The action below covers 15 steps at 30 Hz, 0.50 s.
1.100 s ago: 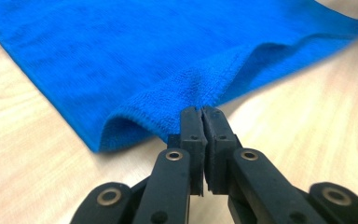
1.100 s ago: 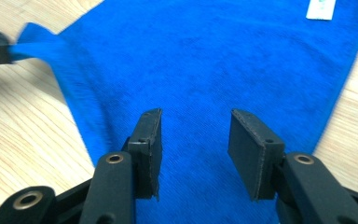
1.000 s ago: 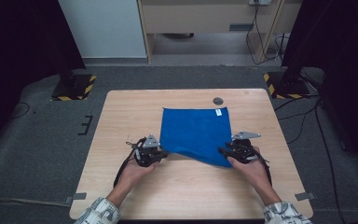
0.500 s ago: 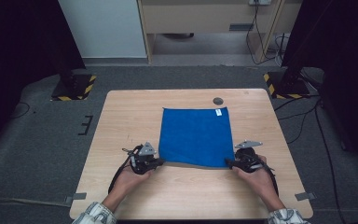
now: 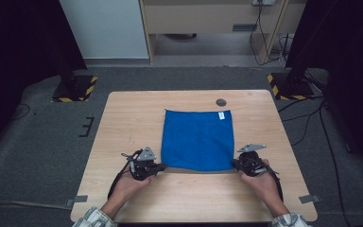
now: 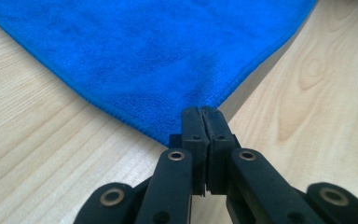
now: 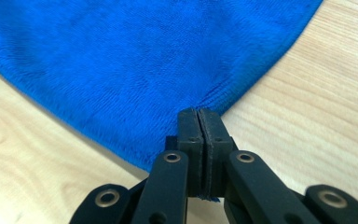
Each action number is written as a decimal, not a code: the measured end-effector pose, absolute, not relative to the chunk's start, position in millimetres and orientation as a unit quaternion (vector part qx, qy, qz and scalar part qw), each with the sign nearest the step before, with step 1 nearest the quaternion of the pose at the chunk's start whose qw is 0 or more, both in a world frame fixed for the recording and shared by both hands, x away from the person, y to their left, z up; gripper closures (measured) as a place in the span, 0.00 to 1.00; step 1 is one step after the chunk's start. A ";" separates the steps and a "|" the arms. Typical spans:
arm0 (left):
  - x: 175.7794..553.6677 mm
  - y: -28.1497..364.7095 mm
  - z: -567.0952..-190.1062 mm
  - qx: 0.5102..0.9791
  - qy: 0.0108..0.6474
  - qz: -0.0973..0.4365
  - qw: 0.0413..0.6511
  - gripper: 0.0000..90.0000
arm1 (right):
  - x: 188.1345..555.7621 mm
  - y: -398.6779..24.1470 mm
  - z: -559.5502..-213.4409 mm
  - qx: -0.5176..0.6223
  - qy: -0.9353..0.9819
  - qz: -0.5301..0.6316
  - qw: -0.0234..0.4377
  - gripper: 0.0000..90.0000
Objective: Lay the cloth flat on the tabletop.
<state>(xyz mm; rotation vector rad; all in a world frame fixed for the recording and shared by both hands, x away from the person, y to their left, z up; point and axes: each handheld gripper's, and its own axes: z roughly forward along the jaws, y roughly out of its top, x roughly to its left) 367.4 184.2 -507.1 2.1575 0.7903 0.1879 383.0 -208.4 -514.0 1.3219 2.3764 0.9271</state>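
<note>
A blue cloth (image 5: pixel 197 139) lies spread flat in the middle of the wooden table (image 5: pixel 132 123), with a small white tag (image 5: pixel 221 115) at its far right corner. My left gripper (image 5: pixel 163 166) is shut on the cloth's near left corner; in the left gripper view the cloth (image 6: pixel 158 51) runs into the closed jaws of the left gripper (image 6: pixel 201 112). My right gripper (image 5: pixel 234 164) is at the near right corner. Its jaws have just closed, and in the right gripper view the cloth (image 7: pixel 144 56) is pinched between the jaws of the right gripper (image 7: pixel 198 112).
A small dark round disc (image 5: pixel 221 102) sits on the table just beyond the cloth's far edge. Bare wood surrounds the cloth on all sides. Black stands with yellow-striped feet (image 5: pixel 75 90) flank the table on the floor.
Both hands moved toward the near edge and slightly apart. The cloth's near edge, skewed before, now lies straight and the cloth is flat.
</note>
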 end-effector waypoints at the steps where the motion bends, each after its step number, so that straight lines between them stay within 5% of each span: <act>1: 362.8 184.4 -505.8 0.856 0.310 0.069 0.408 0.99 | 377.4 -211.3 -511.3 0.457 0.818 0.325 0.128 0.98; 11: 338.7 180.9 -506.6 0.866 0.300 0.049 0.397 0.99 | 355.6 -218.2 -507.3 0.456 0.822 0.324 0.109 0.97; 14: 333.9 182.6 -505.9 0.861 0.305 0.044 0.405 0.95 | 351.2 -218.0 -505.2 0.454 0.819 0.333 0.110 0.84; 15: 333.9 182.6 -505.9 0.861 0.305 0.044 0.405 0.87 | 350.5 -218.1 -503.7 0.451 0.818 0.338 0.113 0.78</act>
